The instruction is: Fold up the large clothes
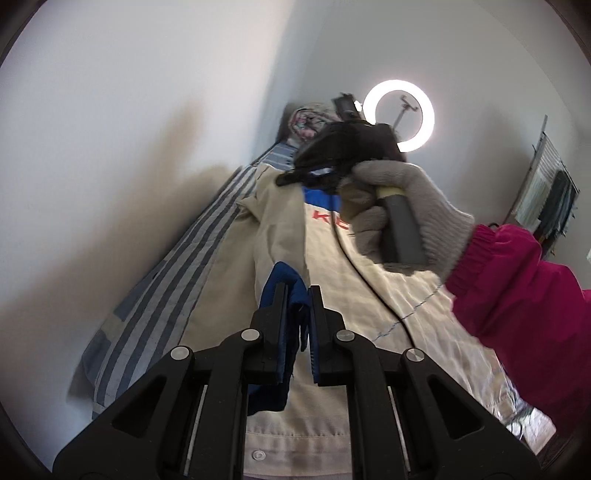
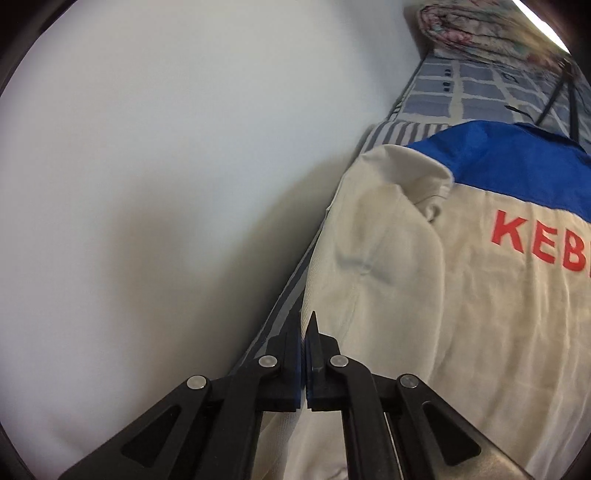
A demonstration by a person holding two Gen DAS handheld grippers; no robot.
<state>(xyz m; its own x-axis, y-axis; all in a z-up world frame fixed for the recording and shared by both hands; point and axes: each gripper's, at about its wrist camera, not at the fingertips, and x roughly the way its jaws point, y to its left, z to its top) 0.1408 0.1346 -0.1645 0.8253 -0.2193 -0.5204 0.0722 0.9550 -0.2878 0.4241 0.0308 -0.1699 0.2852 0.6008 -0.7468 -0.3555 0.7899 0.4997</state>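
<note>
At the far left of both views stands a plain white wall [image 1: 122, 122], with a bed along its foot. The bed's blue-and-white striped sheet [image 1: 162, 273] shows as a narrow strip between the wall and the garment. At the head of the bed lies a rolled floral quilt [image 2: 476, 26] on a blue checked cover [image 2: 476, 92].

The garment, a large cream jacket [image 2: 480, 332], lies spread flat on the bed with its back upward: a blue yoke [image 2: 517, 158] across the shoulders and red letters [image 2: 539, 240] beneath it. Its wall-side sleeve is folded in over the body.

In the left wrist view, the left gripper [image 1: 297, 295] has its jaws clenched on a blue cuff [image 1: 284, 299], the cloth pinched between the pads and hanging down below them, above the cream back panel. A snap button shows on the hem at the bottom edge of that view.

In the right wrist view, the right gripper [image 2: 304, 325] has its jaws pressed together with nothing between them. Their tips sit over the jacket's wall-side edge, just beside the folded sleeve; whether they touch the cloth cannot be told.

Further right in the left wrist view, a grey-gloved hand [image 1: 402, 206] with a magenta sleeve [image 1: 517, 295] holds the right gripper's handle above the jacket, and a thin black cable [image 1: 369, 288] trails across the fabric. A lit ring light [image 1: 399, 114] stands behind it.
</note>
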